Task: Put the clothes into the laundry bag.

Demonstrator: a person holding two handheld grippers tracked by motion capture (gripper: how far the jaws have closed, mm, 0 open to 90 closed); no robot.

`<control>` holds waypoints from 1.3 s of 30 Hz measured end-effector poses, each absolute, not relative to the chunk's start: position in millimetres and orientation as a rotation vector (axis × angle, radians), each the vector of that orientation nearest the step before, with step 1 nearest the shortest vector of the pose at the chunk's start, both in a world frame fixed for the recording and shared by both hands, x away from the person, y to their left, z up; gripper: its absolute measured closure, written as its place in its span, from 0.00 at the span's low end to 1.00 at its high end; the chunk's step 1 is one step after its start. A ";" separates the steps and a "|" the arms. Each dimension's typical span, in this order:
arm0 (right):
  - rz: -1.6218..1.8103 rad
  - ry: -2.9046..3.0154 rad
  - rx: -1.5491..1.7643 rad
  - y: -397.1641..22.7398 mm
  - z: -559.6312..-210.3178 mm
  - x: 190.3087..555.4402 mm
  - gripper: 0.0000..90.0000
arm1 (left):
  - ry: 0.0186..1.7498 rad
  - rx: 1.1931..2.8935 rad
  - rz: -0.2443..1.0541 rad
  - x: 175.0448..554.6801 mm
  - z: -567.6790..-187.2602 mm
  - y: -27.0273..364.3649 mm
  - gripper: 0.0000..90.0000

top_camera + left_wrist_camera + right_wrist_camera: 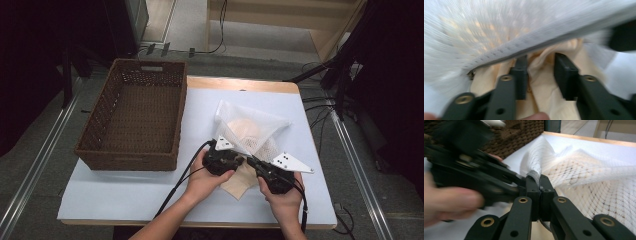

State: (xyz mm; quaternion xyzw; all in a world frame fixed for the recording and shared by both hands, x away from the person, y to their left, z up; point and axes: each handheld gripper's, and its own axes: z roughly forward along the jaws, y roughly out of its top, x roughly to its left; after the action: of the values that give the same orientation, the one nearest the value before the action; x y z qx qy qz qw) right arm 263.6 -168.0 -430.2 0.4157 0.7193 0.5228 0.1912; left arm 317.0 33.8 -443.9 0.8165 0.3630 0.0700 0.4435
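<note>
The white mesh bag [252, 127] stood puffed up on the table, mouth lifted; a cream cloth [240, 182] lay partly inside it.

A white open-mesh laundry bag [250, 125] holds matt cream cloth [546, 82]; the basket [135, 115] is rough brown wicker.

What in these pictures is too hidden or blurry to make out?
- Cream cloth: its shape; in the high view the mesh bag and both hands cover it.
- Left gripper: whether its pads touch the cloth between them; the left gripper view is blurred.
- Bag's far end: smeared by blur in the left gripper view.
- Right gripper: shut on the bag's edge, but the other gripper's blur hides what lies left of it.
</note>
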 end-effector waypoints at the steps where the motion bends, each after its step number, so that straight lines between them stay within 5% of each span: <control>1: 1.465 2.020 1.176 -169.4 -431.3 264.6 1.00 | 0.892 2.029 0.176 313.7 -439.0 38.5 0.66; 10: 1.454 2.002 1.205 -173.4 -433.6 268.5 1.00 | 0.981 2.094 0.233 301.0 -441.6 69.8 0.29; 13: 1.449 2.001 1.211 -171.0 -435.6 270.0 1.00 | 1.005 2.159 0.176 306.6 -453.9 63.6 0.26; 17: 1.441 2.029 1.204 -164.7 -439.0 270.0 1.00 | 0.942 2.218 0.201 305.3 -461.6 42.7 0.32; 22: 1.451 2.056 1.169 -159.5 -440.1 268.7 1.00 | 0.887 2.299 0.264 304.8 -456.3 22.4 0.81; 30: 1.488 1.994 1.168 -166.1 -432.9 264.4 1.00 | 1.017 1.985 0.149 333.9 -439.2 30.7 0.83; 34: 1.459 2.020 1.177 -165.1 -437.2 266.4 1.00 | 1.064 2.051 0.107 350.7 -460.7 25.8 0.81; 39: 1.393 2.044 1.205 -169.2 -446.8 270.0 1.00 | 1.058 1.986 0.055 342.2 -454.0 53.1 0.58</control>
State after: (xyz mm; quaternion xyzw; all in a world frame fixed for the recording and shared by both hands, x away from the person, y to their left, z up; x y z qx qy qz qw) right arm 270.0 -169.2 -446.8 0.4295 0.7288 0.4967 0.1939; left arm 342.2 53.1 -454.0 0.7964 0.4240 0.0222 0.4307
